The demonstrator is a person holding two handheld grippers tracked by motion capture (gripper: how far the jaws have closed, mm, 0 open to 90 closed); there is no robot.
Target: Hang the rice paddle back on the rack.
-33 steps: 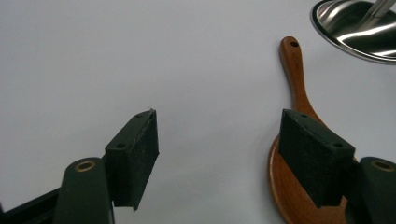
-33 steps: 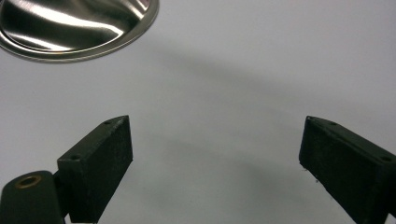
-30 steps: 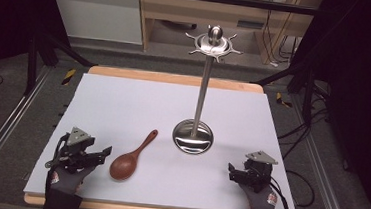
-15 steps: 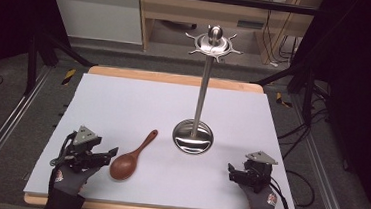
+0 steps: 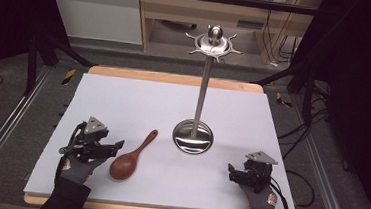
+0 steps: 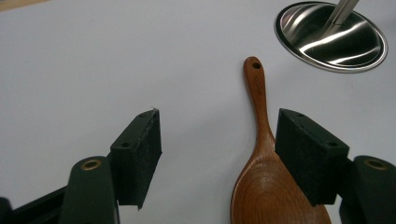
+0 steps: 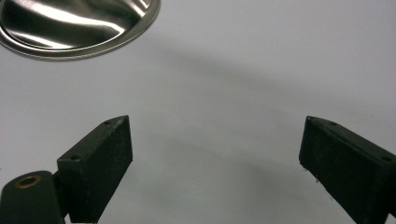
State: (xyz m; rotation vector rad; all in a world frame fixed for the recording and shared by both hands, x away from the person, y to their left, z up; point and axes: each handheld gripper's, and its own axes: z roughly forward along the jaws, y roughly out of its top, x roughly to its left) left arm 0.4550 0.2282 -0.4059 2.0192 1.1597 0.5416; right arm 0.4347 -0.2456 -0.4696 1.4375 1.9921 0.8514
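Fingers of the left gripper (image 6: 217,154) stand wide apart and have just been closing a little; the wooden spoon (image 6: 268,182) lies between them, its bowl close against the right-hand finger (image 6: 308,156) in the left gripper view, though the pads do not look to press on it. In the high view this gripper (image 5: 112,148) sits at about 8 o'clock on the bench (image 5: 123,99), with the spoon (image 5: 130,158) just beside its tips, bowl toward the person and handle running off toward 1 o'clock. That lie probably suits a grasp at the neck, where the wood narrows and the fingers can span it.

Over at 4 o'clock the right gripper (image 5: 232,173) rests low near the front edge, its fingers (image 7: 98,168) open with nothing but white surface between them, well apart from the spoon. It seems parked there to stay out of the way.

Farther in, near the middle of the bench, stands the steel stand (image 5: 193,136), a round base with a thin pole rising to a ring of hooks (image 5: 213,42) at the top. The hole in the spoon's handle end (image 6: 256,66) points toward that base, so the spoon looks meant to be hung on a hook.
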